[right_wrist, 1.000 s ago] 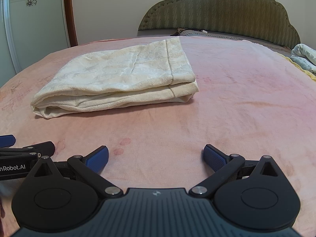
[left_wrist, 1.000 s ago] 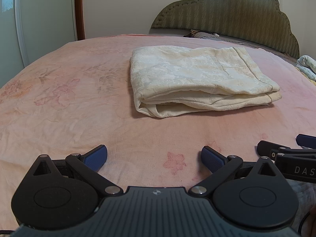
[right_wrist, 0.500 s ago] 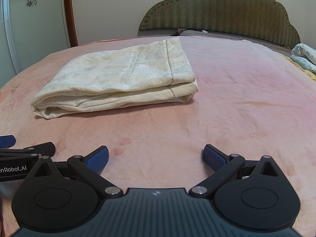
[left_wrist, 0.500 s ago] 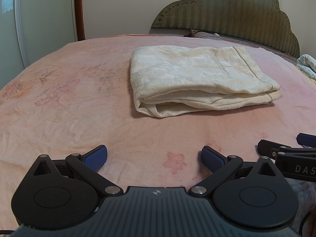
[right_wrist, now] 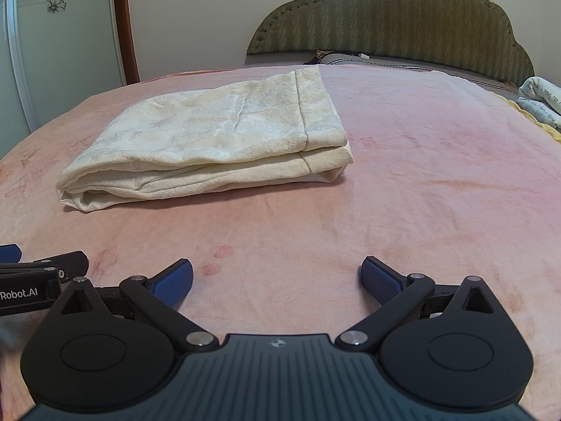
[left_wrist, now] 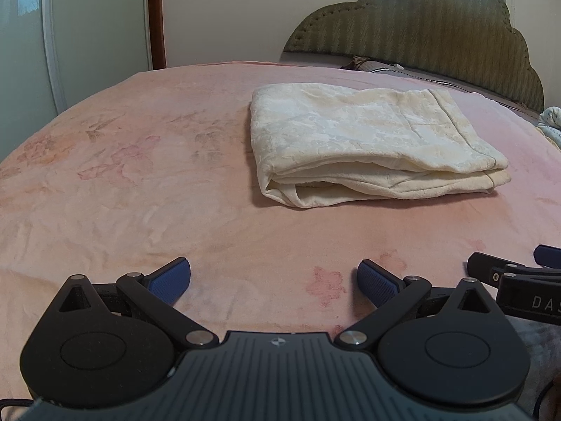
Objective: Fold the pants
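While both tools sit low over the pink blanket (left_wrist: 140,182), neither one holds anything. The left gripper (left_wrist: 273,282) has its blue fingers spread wide apart, and the right gripper (right_wrist: 277,280) is spread wide too. They rest side by side, near each other. The cream pants (left_wrist: 364,144) lie farther out on the bed, well apart from both tools, stacked in a tidy pile of layers. I think the folding looks finished, with maybe nothing left to do. I cannot see the far side of the pile. The green headboard (right_wrist: 403,24) stands behind it, and some other cloth (right_wrist: 541,103) is cut off at the edge.
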